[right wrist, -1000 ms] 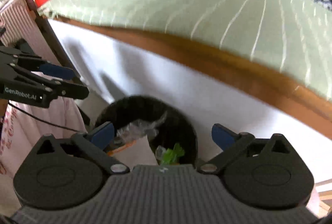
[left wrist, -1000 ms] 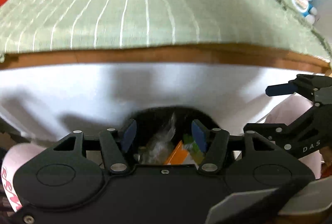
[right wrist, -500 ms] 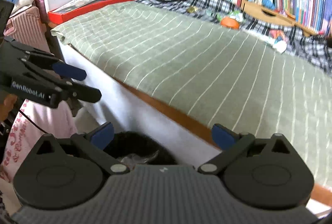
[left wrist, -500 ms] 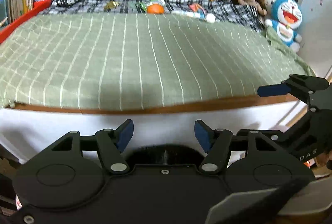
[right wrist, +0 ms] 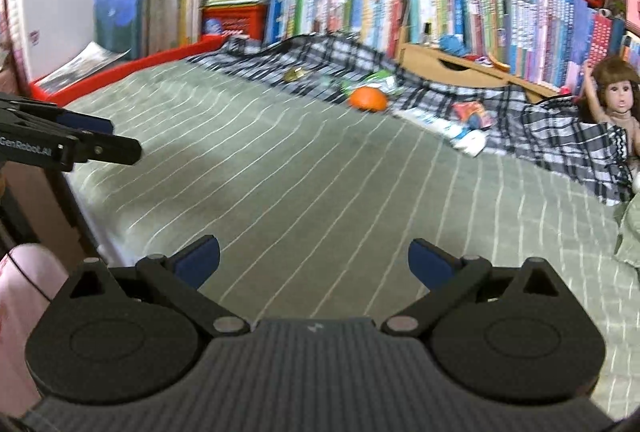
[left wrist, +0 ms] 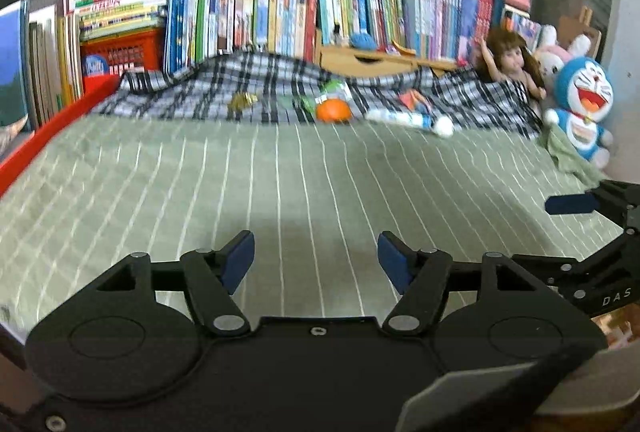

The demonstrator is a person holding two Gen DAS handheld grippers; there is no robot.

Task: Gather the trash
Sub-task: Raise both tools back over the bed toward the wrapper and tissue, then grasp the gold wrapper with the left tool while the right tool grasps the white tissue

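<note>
Since the earlier frames both grippers have lifted away from the black bin below the bed's near edge, which has dropped out of sight, and now look across the bed. The trash lies along the far edge of the green striped bedcover (left wrist: 304, 183), on the checked blanket (left wrist: 256, 87): an orange (left wrist: 334, 110), a green wrapper (left wrist: 334, 89), a gold scrap (left wrist: 241, 100), a red-and-blue wrapper (left wrist: 416, 99) and a white tube (left wrist: 412, 119), all well ahead of the tongs. The left gripper (left wrist: 316, 258) has just been opening; its jaws stand apart, nothing between them. The right gripper (right wrist: 314, 258) is spread wide, empty. Books (left wrist: 280, 15) line the back; a doll (left wrist: 508, 63) and blue plush (left wrist: 582, 107) sit at the far right corner.
</note>
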